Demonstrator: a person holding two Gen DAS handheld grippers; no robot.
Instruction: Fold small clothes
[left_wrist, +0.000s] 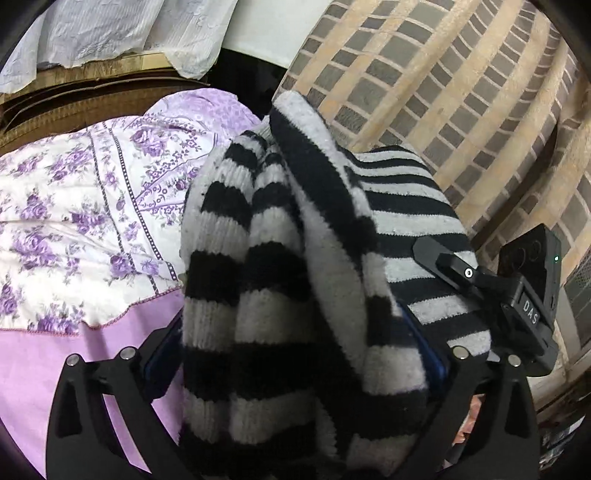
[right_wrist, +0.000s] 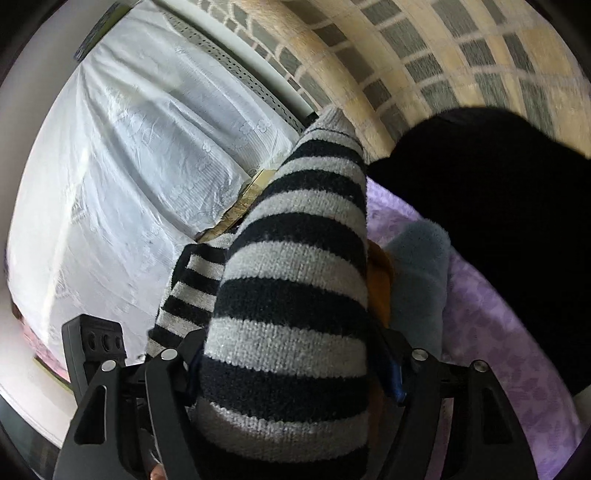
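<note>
A black-and-white striped knit sweater hangs bunched between both grippers above the bed. In the left wrist view its thick folds fill the space between the jaws of my left gripper, which stand very wide; the blue pads flank the cloth without clearly pinching it. The right gripper's black finger lies on the sweater's far fold. In the right wrist view the sweater is packed between the two pads of my right gripper, which grips it.
A lilac sheet with purple flowers covers the bed below. A beige and grey checked blanket rises behind. On the bed lie a black garment, a grey-blue fleece piece and something orange. White lace cloth hangs at the left.
</note>
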